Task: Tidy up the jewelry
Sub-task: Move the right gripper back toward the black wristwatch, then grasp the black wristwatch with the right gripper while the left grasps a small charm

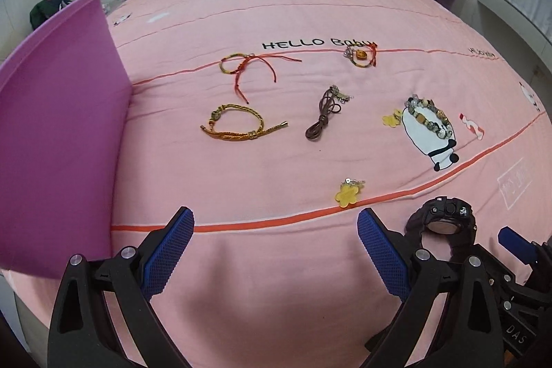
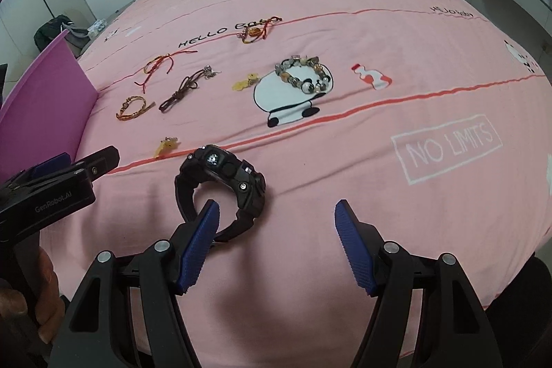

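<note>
While both grippers hung over the pink bedspread [image 1: 310,23], the layout was as follows.

Left gripper [image 1: 276,250]: jaws wide, nothing between the pads.
Right gripper [image 2: 276,244]: jaws wide, nothing gripped.
Watch [image 2: 220,185]: on the bedspread, strap loop just ahead of the right gripper's left pad; contact could not be told.
Yellow charm [image 1: 349,192]: just ahead of the left jaws.
Gold bracelet [image 1: 238,126]: farther ahead, toward the left jaw.
Brown cord [image 1: 324,112]: ahead, between the gold bracelet and the bead bracelet [image 1: 431,118].
Red string [image 1: 252,66]: beyond the gold bracelet.
Amber piece [image 1: 360,56]: beyond the brown cord.
Purple board [image 1: 58,140]: upright, left of the left jaw.
</note>
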